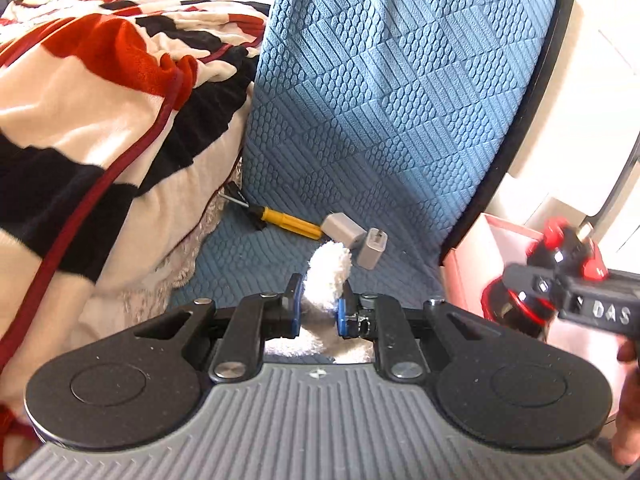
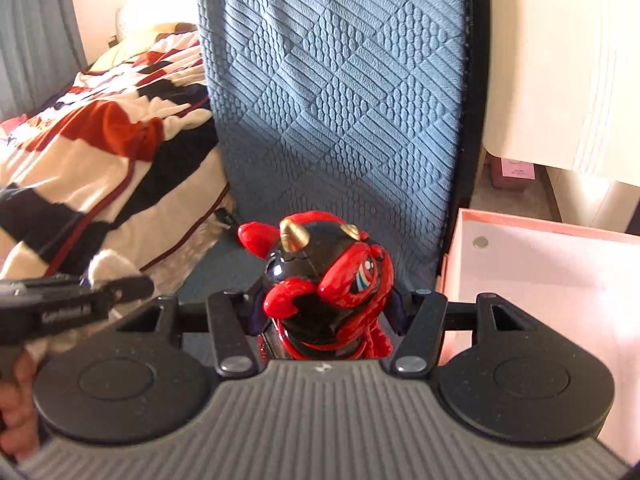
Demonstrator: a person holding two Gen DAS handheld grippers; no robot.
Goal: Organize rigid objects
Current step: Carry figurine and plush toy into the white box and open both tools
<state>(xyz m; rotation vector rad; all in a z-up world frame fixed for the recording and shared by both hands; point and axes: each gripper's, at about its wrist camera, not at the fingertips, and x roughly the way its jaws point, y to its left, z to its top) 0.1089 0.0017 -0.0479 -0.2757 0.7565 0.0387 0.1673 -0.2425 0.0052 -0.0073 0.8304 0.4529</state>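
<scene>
In the left wrist view my left gripper (image 1: 320, 300) is shut on a white fluffy plush item (image 1: 328, 272), held above a blue textured cushion (image 1: 380, 100). On the cushion beyond it lie a yellow-handled screwdriver (image 1: 288, 222) and two grey plug adapters (image 1: 340, 227) (image 1: 372, 249). In the right wrist view my right gripper (image 2: 328, 312) is shut on a glossy red and black horned figurine (image 2: 324, 280). That figurine (image 1: 560, 252) also shows at the right of the left view, in front of a pink box (image 1: 472, 264). The left gripper (image 2: 132, 286) with its white plush (image 2: 106, 266) enters the right view from the left.
A red, black and cream blanket (image 1: 100, 100) is heaped to the left of the cushion. The open pink box (image 2: 540, 280) stands to the right, with a small round metal disc (image 2: 480, 243) in its far corner. White furniture (image 2: 560, 80) rises behind it.
</scene>
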